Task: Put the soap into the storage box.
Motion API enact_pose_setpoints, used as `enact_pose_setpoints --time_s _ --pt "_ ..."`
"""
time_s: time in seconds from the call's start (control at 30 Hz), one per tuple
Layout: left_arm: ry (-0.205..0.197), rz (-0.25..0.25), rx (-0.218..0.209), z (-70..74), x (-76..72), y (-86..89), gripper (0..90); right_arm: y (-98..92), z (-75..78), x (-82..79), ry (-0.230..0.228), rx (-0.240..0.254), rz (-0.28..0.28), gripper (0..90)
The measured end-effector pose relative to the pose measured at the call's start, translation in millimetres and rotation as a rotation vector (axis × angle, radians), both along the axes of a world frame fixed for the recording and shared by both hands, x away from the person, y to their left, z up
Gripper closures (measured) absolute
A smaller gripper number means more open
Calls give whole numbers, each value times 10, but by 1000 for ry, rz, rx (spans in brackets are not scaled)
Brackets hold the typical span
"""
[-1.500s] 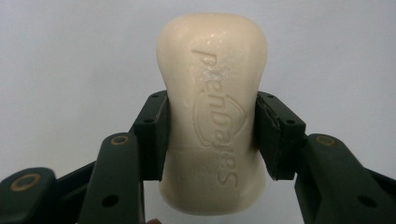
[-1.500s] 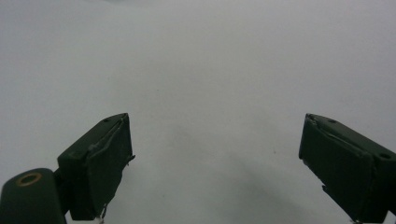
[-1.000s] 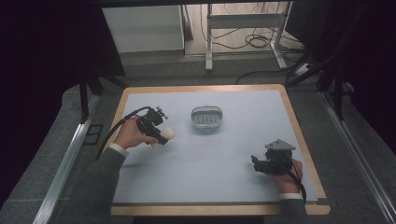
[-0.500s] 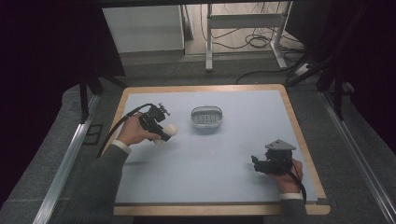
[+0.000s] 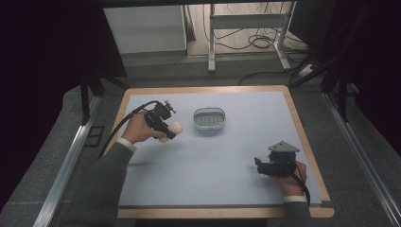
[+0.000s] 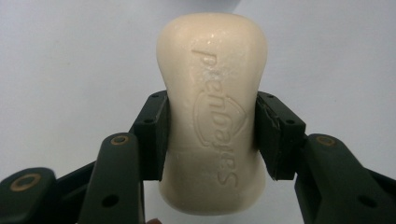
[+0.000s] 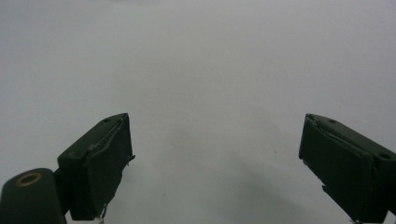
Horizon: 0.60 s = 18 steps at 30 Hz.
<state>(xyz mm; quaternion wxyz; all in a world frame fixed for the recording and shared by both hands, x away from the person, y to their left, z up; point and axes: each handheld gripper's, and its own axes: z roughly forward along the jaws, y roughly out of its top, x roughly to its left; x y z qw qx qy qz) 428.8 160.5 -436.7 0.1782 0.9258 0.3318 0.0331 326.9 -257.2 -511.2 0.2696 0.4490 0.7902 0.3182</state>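
Observation:
A cream bar of soap (image 6: 212, 116) with an embossed brand name sits between the black jaws of my left gripper (image 6: 212, 135), which is shut on its narrow waist. In the high view that left gripper (image 5: 166, 127) hovers above the blue mat with the soap (image 5: 174, 128) sticking out toward the right, just left of a clear soap dish (image 5: 210, 118). My right gripper (image 5: 260, 166) rests near the mat's front right corner, pointing left. Its own view shows the right gripper (image 7: 215, 163) open, jaws wide apart over bare mat.
The blue mat (image 5: 213, 161) covers a wooden-edged table (image 5: 298, 123). The soap dish is the one other object on it. Beyond the far edge are a white cabinet (image 5: 144, 28), table legs and cables on the floor.
My left gripper has carried the soap a little to the right and farther back, closer to the soap dish. The right gripper has stayed put.

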Motion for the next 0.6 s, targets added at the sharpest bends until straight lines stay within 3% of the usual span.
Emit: enact_pose_setpoints --time_s 0.6 --pt "-5 -6 0 45 138 -135 499 6 -7 4 4 -1 4 93"
